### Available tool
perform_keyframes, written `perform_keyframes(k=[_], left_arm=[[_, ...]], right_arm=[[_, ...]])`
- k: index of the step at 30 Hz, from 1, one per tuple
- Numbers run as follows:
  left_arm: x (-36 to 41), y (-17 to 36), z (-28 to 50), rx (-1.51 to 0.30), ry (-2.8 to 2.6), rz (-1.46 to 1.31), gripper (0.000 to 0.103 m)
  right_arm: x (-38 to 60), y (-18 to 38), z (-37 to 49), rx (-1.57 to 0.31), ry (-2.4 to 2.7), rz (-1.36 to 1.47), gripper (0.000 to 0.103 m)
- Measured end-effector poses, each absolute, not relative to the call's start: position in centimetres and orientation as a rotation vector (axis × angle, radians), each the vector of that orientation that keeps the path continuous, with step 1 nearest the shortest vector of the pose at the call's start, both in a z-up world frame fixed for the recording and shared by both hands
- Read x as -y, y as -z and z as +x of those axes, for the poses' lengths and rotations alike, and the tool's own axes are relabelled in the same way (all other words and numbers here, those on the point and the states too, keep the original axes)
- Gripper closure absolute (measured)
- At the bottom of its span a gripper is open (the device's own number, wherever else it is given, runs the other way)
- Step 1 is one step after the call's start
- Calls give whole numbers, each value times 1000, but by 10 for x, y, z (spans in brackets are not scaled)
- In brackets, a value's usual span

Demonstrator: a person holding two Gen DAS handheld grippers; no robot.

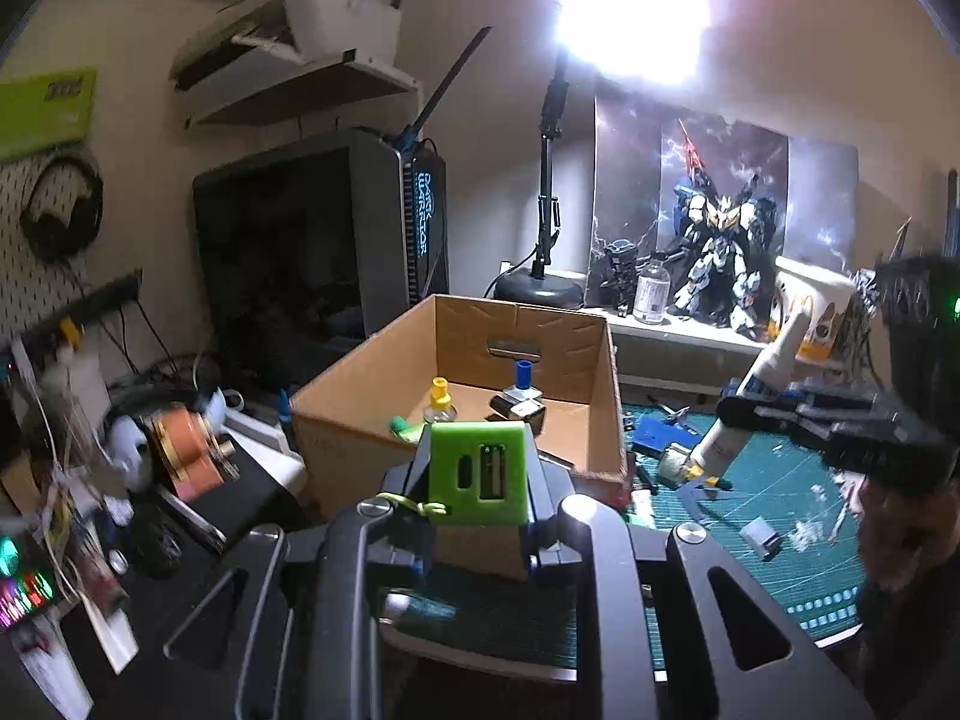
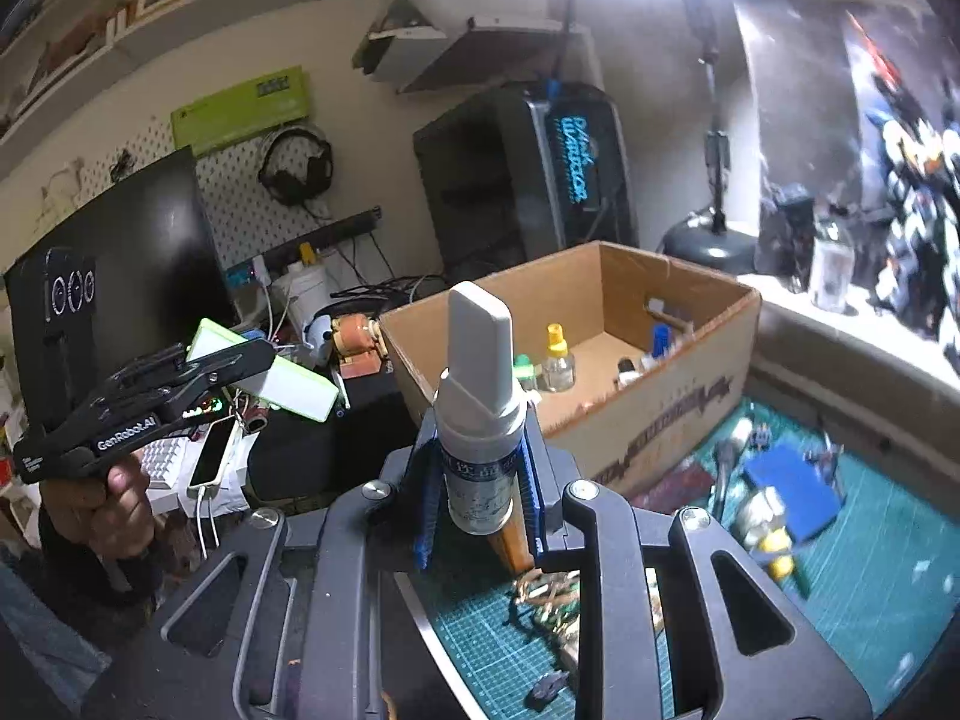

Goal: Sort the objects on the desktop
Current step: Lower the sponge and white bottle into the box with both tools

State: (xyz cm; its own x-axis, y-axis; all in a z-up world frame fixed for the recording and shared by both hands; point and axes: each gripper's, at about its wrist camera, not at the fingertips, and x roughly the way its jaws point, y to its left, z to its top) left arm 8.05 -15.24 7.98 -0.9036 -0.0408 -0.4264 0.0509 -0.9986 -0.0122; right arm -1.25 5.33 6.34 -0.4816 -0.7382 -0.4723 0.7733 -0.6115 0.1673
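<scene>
My left gripper (image 1: 479, 477) is shut on a lime green plastic box (image 1: 479, 474) with slots in its face, held just in front of the open cardboard box (image 1: 372, 414). My right gripper (image 2: 477, 468) is shut on a white pump bottle (image 2: 479, 396) with a slanted cap, upright, also short of the cardboard box (image 2: 660, 420). Each gripper shows in the other view: the right one with its bottle (image 1: 774, 360) at right, the left one with the green box (image 2: 270, 375) at left. Inside the cardboard box lie a yellow-capped bottle (image 1: 440, 402), a blue-capped item (image 1: 523, 381) and a green-capped item (image 1: 403, 429).
A green cutting mat (image 2: 870, 570) holds a blue block (image 2: 792, 492) and small parts. Behind the box stand a dark PC tower (image 1: 324, 240), a lamp stand (image 1: 543, 228) and a robot model (image 1: 720, 252). Left of the box are an orange device (image 1: 186, 450), a phone (image 2: 213, 459) and cables.
</scene>
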Motion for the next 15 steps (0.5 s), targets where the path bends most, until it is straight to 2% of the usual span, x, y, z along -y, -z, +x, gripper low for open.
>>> perform_keyframes(k=[7,12,15], left_arm=[[161,-113,25,188,3013,808,81],[167,-119,-48,169,3050,1094,81],[165,-92,-100,134,2970,1361,81]], right_arm=[[-25,-102,-61,-206,2072,729,81],[12,-97,-130,-176,1966,927,81],[35,-78,-169,-147,1897,1069,81]])
